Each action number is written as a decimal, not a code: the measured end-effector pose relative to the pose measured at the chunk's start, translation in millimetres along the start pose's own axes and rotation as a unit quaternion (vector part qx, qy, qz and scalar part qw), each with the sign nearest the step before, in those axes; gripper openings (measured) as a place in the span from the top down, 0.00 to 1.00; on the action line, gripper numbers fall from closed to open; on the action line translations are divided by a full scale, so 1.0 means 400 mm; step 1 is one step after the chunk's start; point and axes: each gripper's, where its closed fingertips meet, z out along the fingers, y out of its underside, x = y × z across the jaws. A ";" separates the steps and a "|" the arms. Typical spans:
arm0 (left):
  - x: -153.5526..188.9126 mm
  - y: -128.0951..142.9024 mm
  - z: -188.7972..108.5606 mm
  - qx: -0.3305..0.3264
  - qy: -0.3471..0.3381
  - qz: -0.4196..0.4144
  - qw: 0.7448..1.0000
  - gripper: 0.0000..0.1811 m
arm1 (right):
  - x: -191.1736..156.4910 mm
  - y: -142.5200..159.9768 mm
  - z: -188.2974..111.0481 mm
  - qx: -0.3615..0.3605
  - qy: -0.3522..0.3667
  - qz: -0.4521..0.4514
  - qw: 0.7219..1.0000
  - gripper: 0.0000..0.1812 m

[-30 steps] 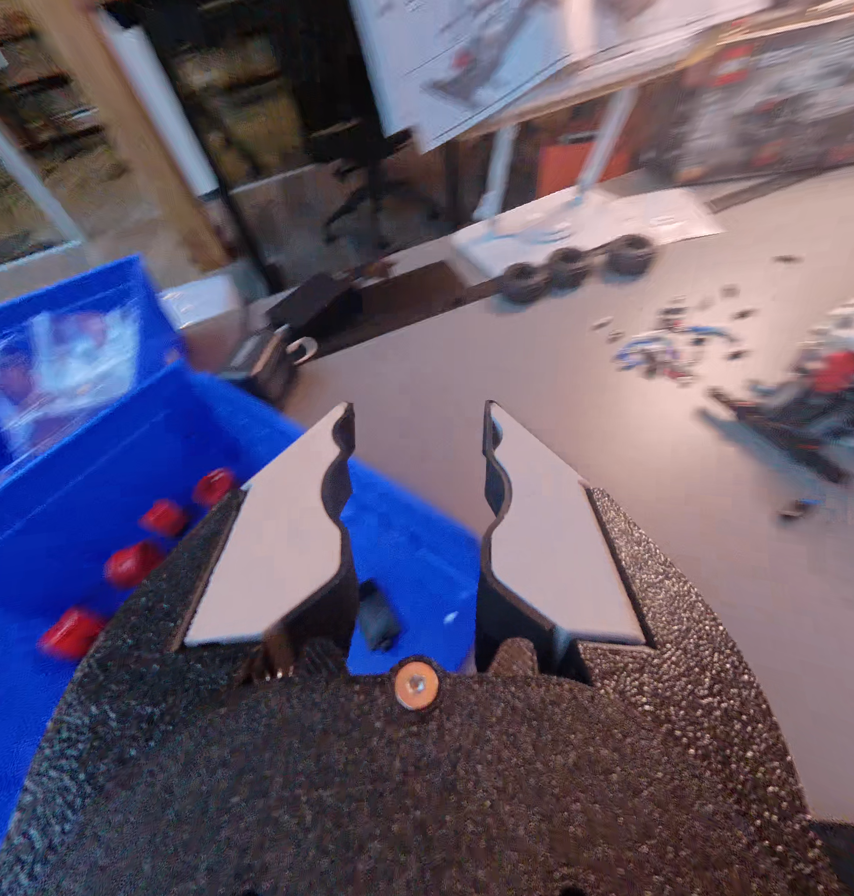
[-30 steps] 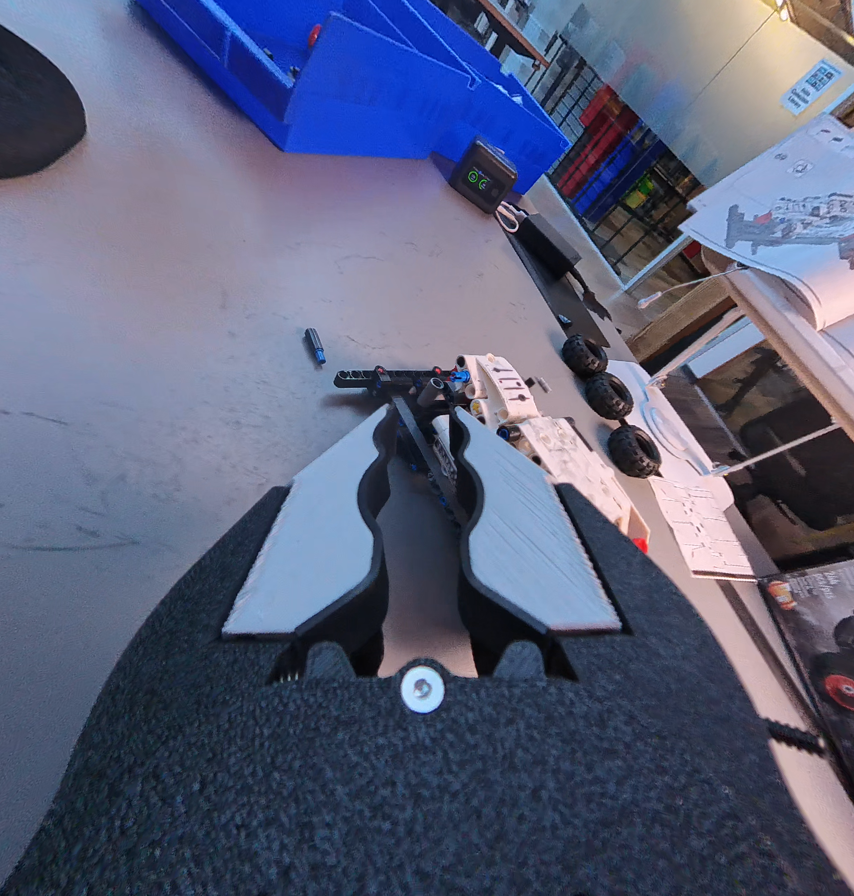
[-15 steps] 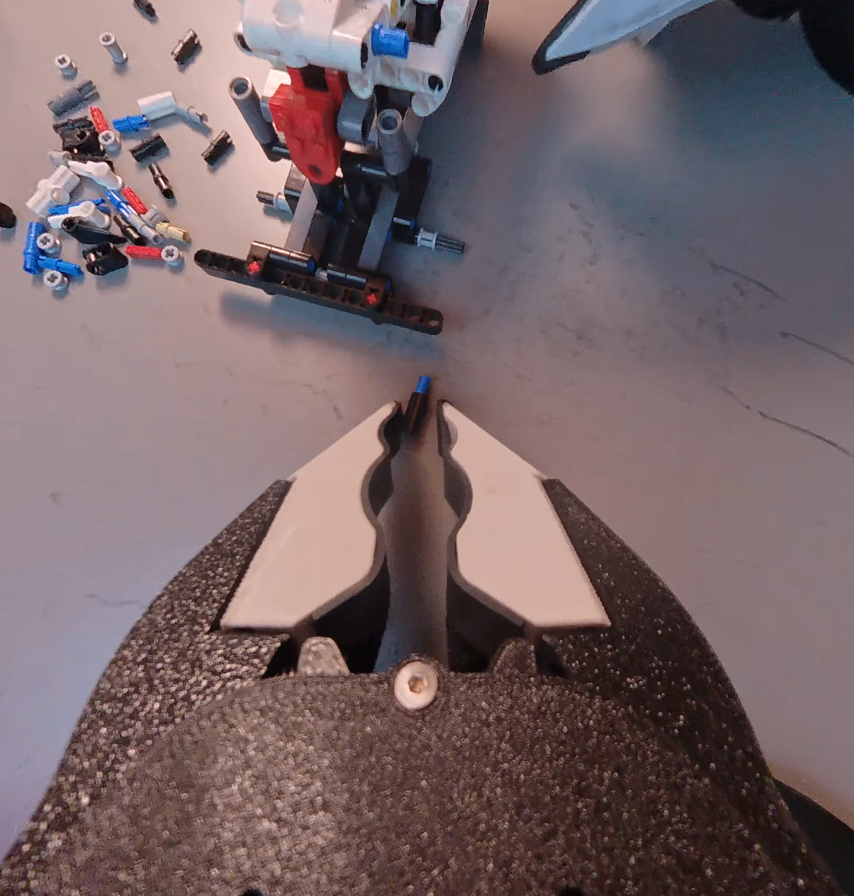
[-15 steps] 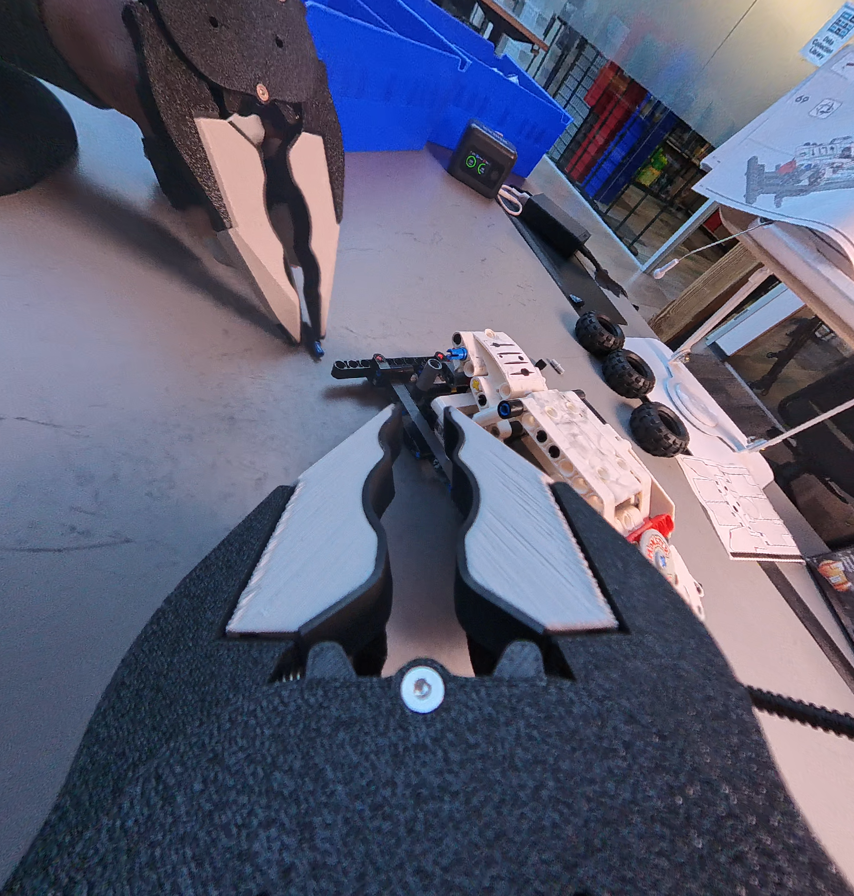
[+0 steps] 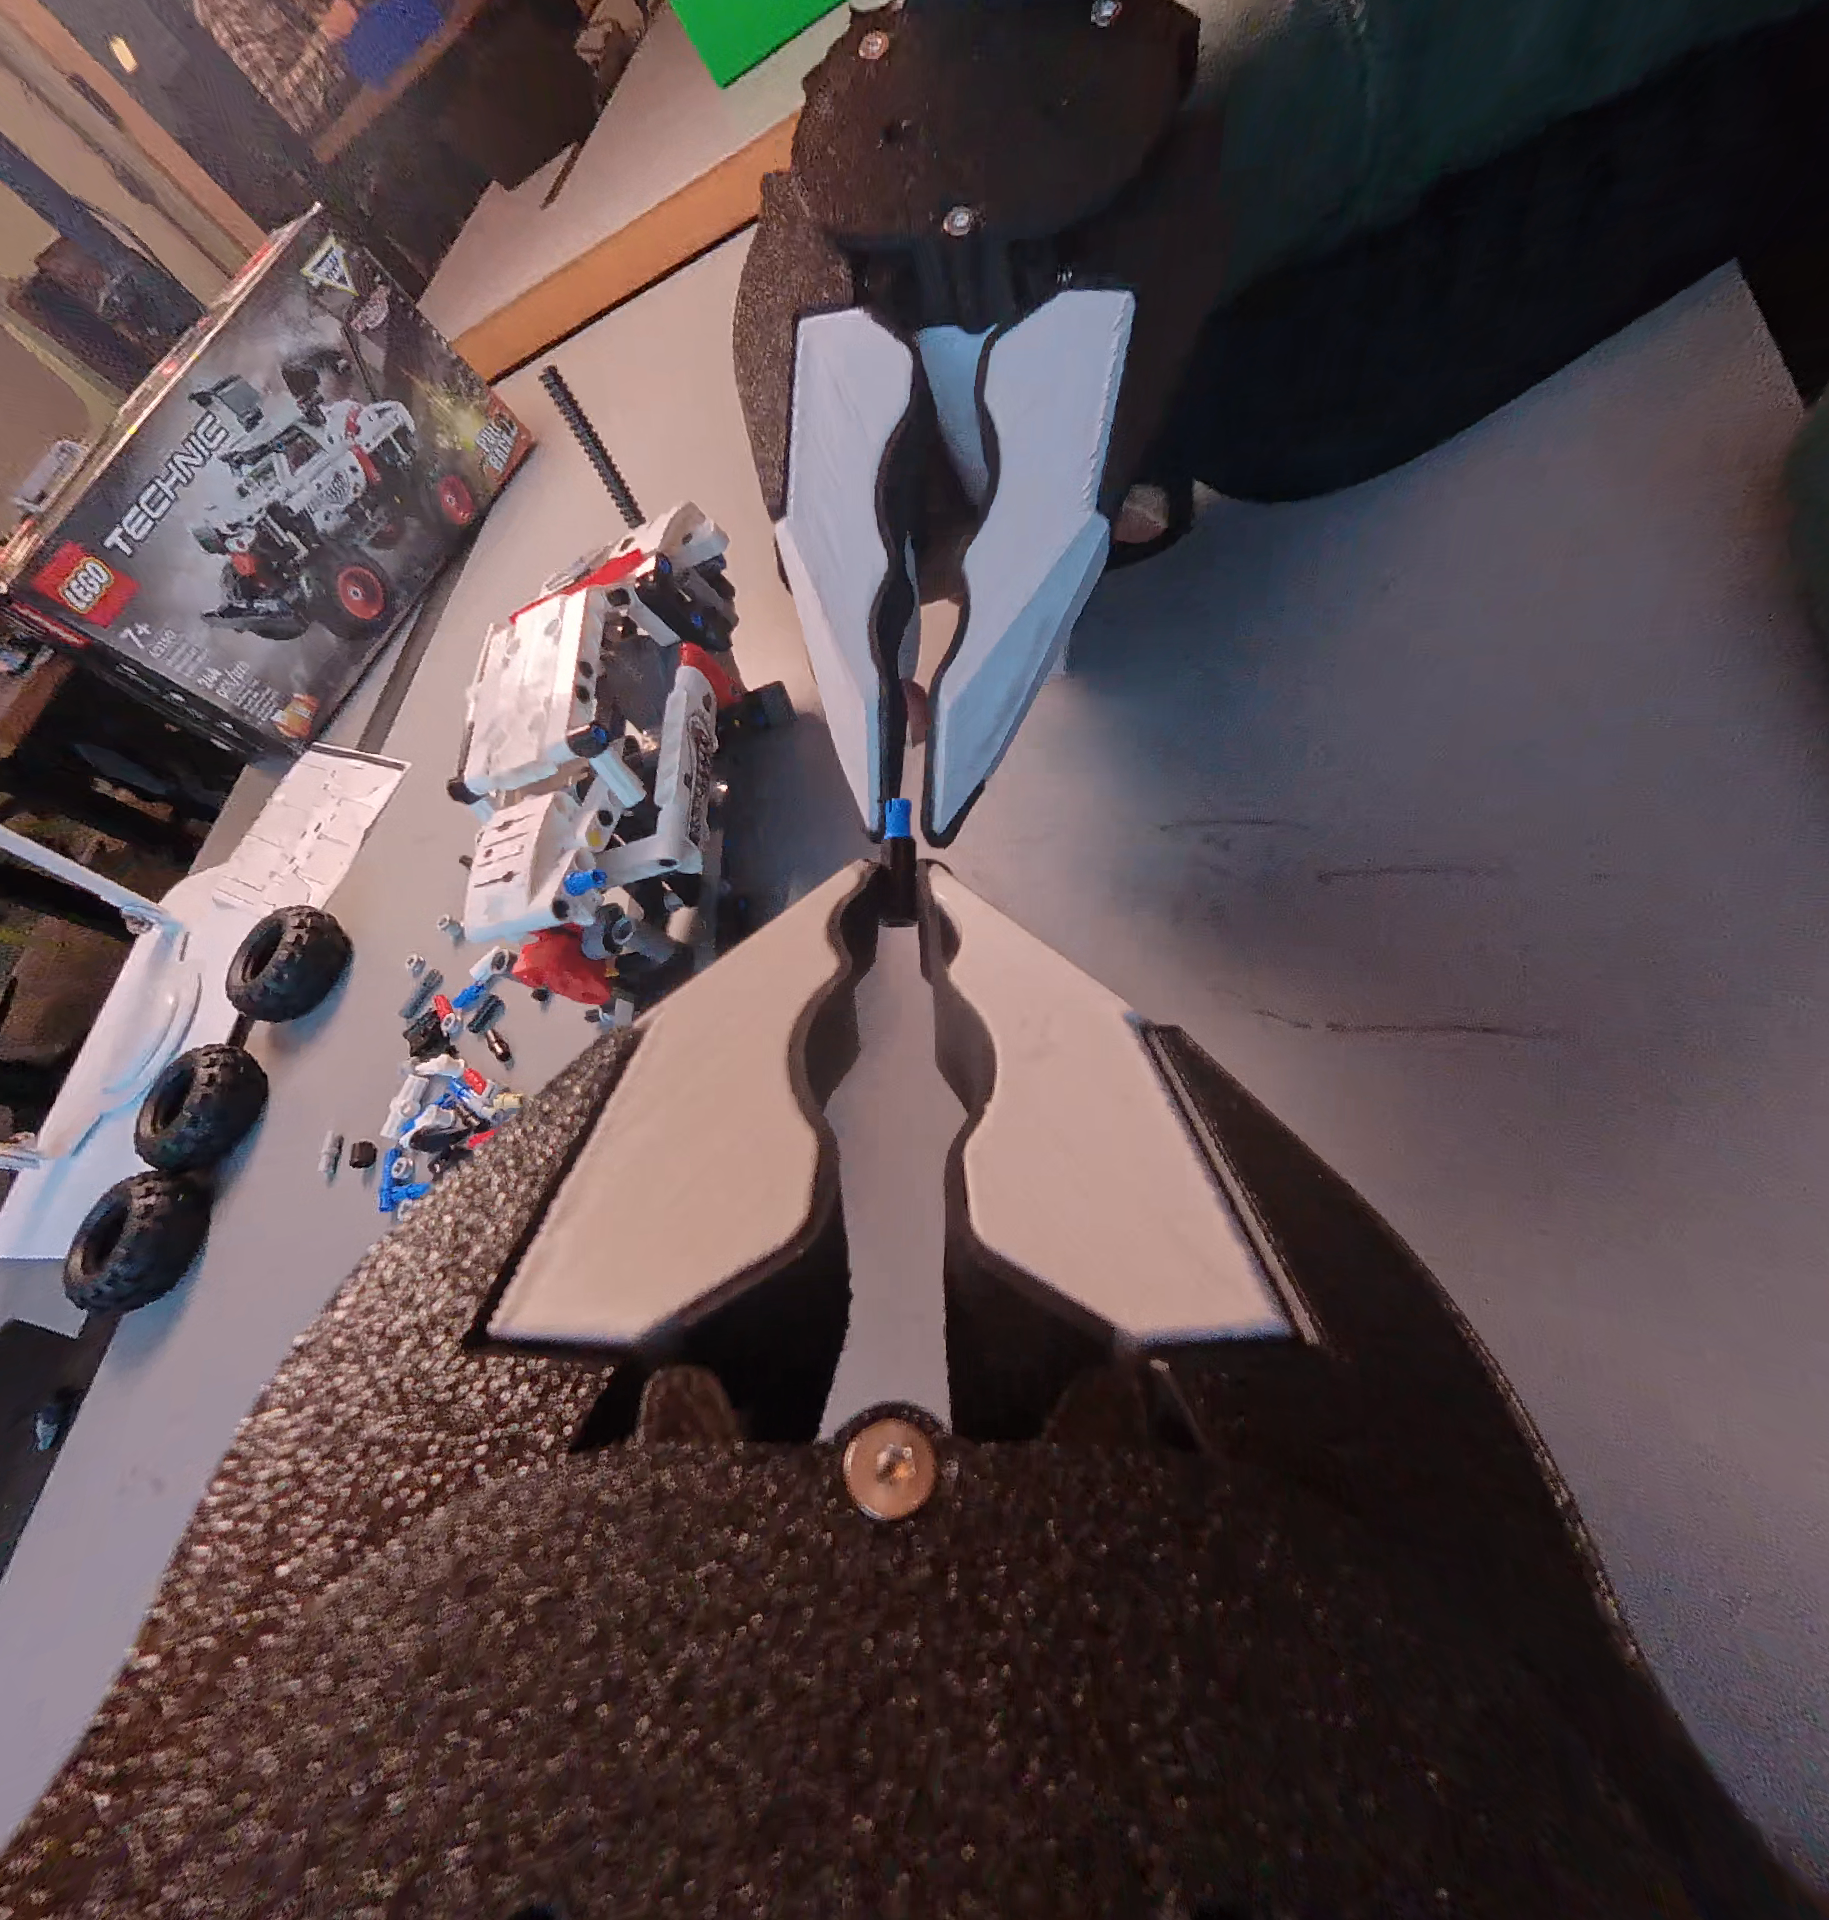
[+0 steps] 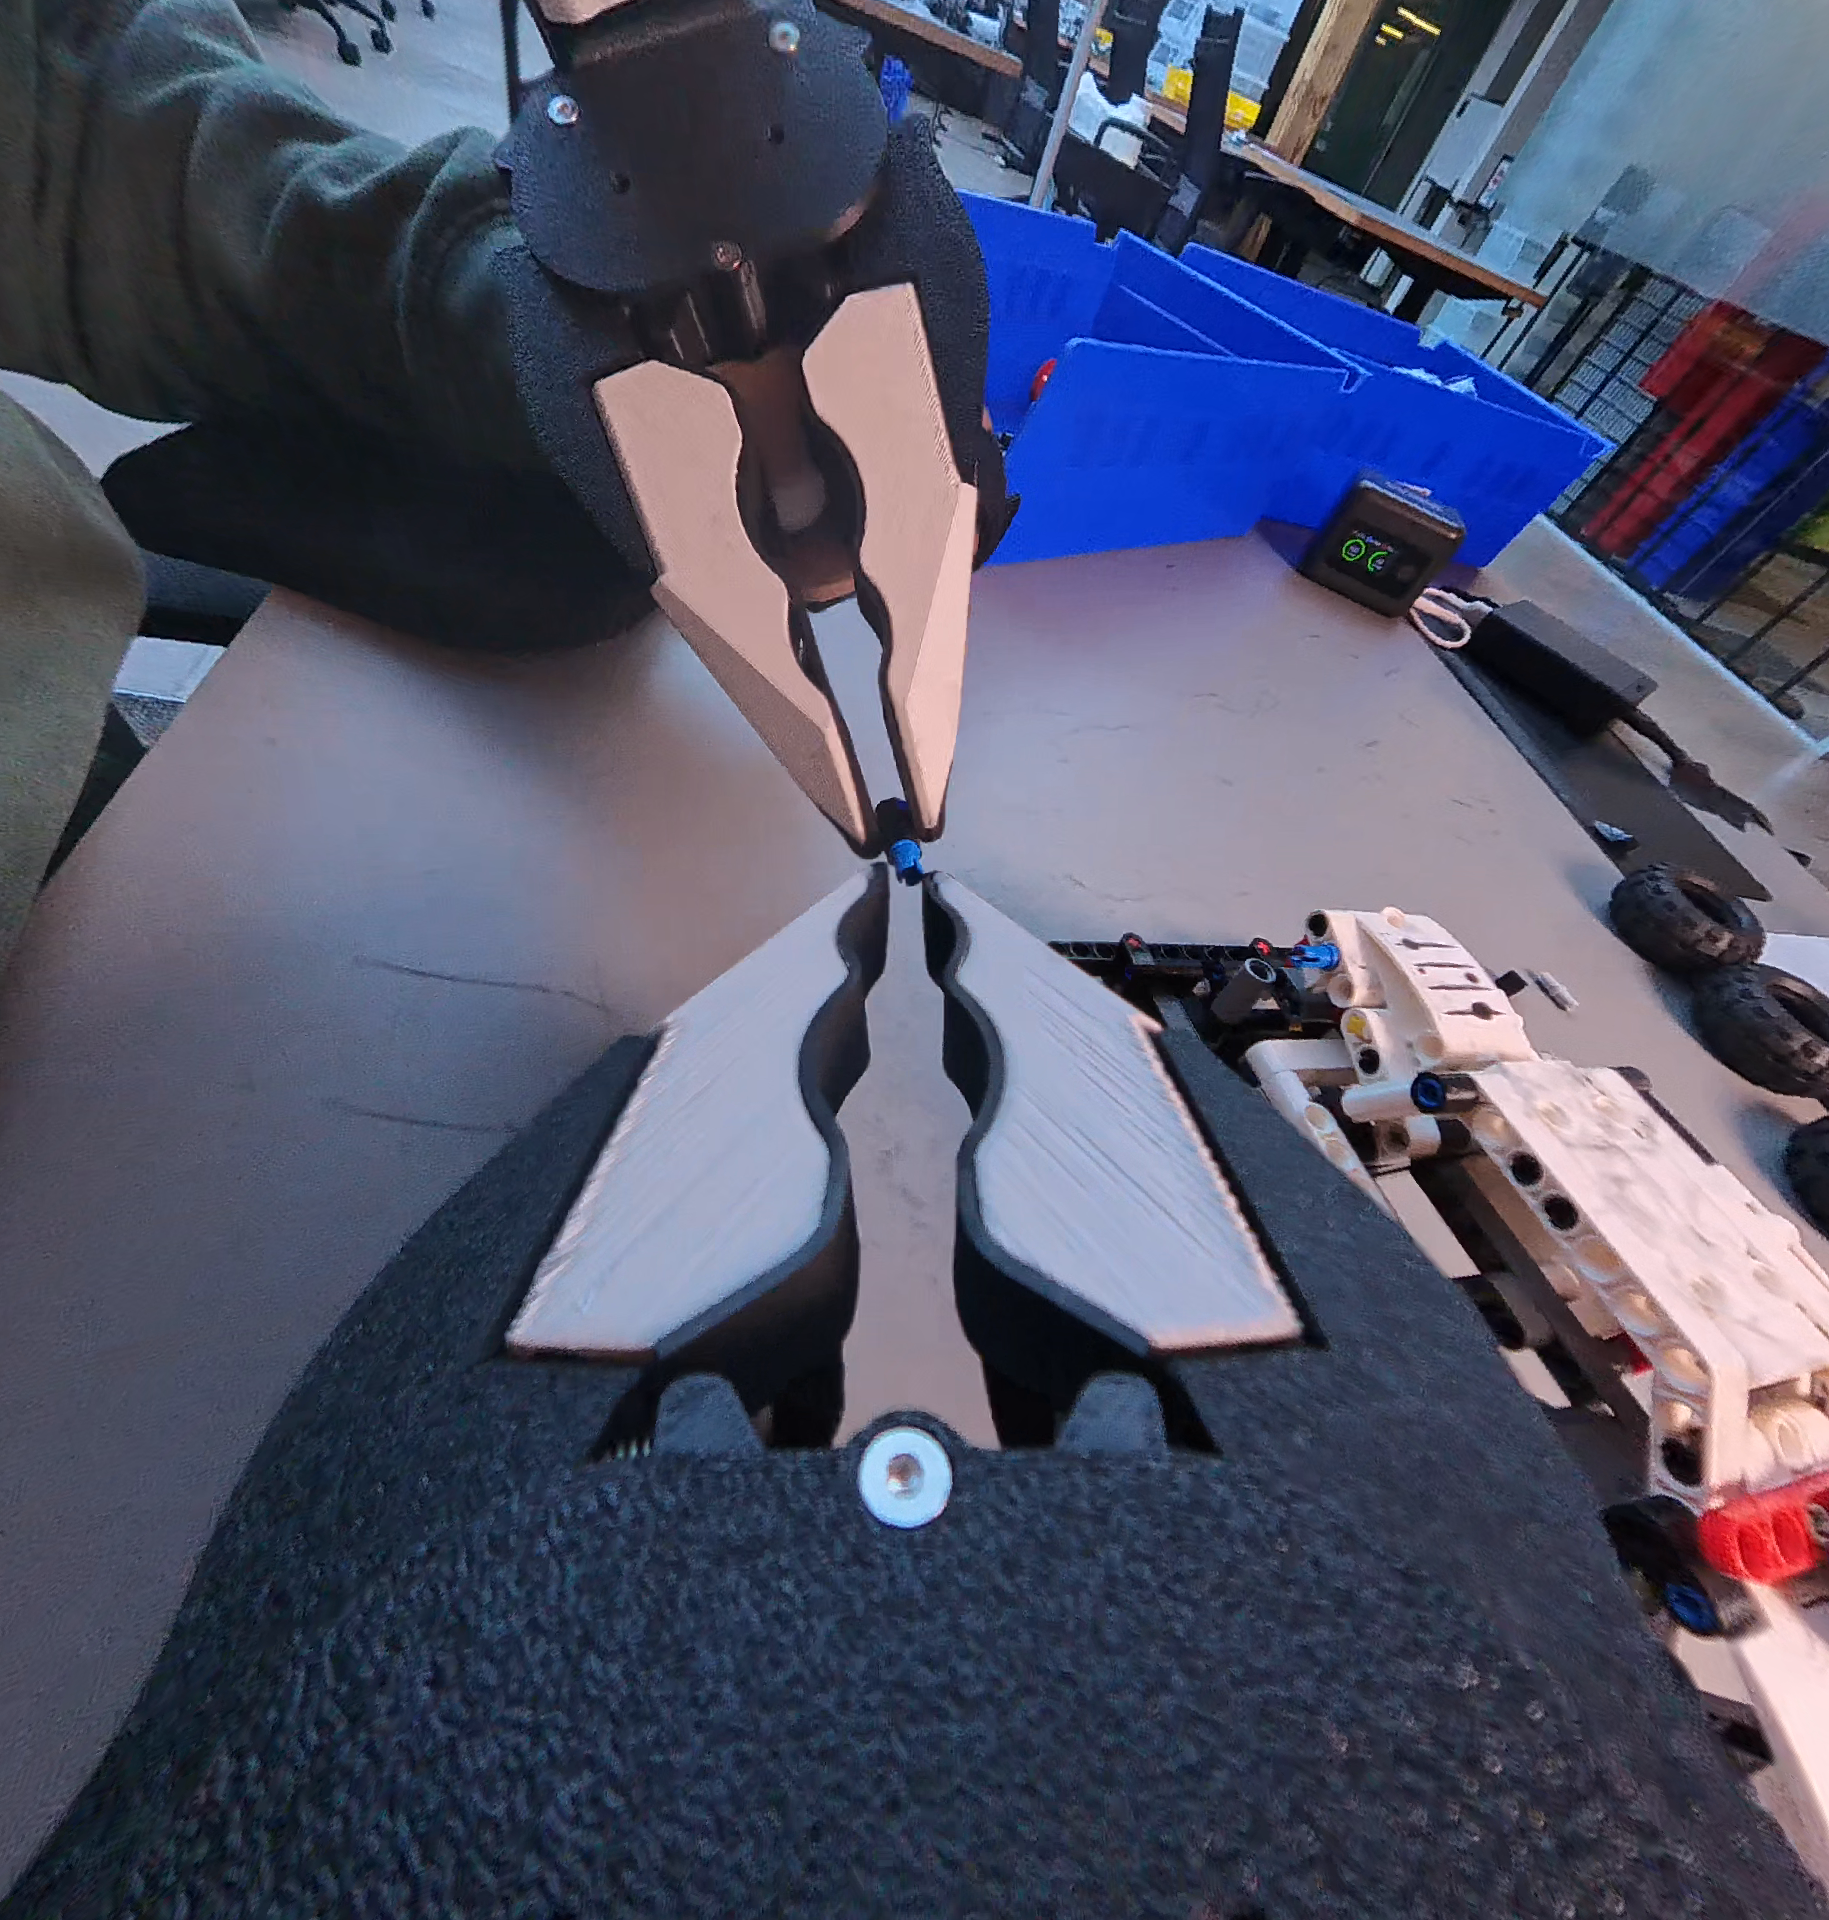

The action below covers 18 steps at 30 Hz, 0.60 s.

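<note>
Left claw [image 5: 897,891] pinches the black end of a small pin [image 5: 896,844]. Right claw [image 6: 905,881] stands narrow, holding nothing, tips beside its blue end. Advise steady, square alignment.

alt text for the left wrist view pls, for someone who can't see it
The left gripper pinches a small black and blue pin at its fingertips, with the right gripper pointing back at it tip to tip, fingers slightly apart around the pin's blue end. To the left on the grey table sit a part-built white toy truck, loose small parts, three black tyres and the kit's box.
</note>
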 end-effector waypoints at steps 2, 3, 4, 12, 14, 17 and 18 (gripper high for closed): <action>0.004 0.004 0.002 -0.006 -0.003 0.011 1.000 0.97 | -0.002 0.003 0.001 -0.001 -0.003 0.001 1.000 0.98; 0.007 0.007 0.002 -0.009 -0.001 0.013 1.000 0.97 | -0.005 0.005 0.002 -0.004 -0.006 0.001 1.000 0.98; 0.008 0.009 0.003 -0.011 -0.001 0.015 1.000 0.97 | -0.006 0.007 0.004 -0.005 -0.007 0.001 1.000 0.98; 0.018 0.010 0.002 -0.009 0.015 0.001 1.000 0.97 | -0.015 0.002 0.005 0.000 -0.017 -0.001 1.000 0.98; 0.017 0.003 -0.003 0.000 0.020 -0.012 1.000 0.97 | -0.016 -0.006 0.002 0.008 -0.024 0.003 1.000 0.98; 0.007 -0.021 -0.017 0.029 0.031 -0.047 0.998 0.97 | -0.010 -0.033 -0.009 0.031 -0.027 0.011 0.999 0.98; 0.003 -0.030 -0.024 0.039 0.034 -0.055 0.997 0.97 | -0.008 -0.044 -0.012 0.039 -0.029 0.013 0.999 0.99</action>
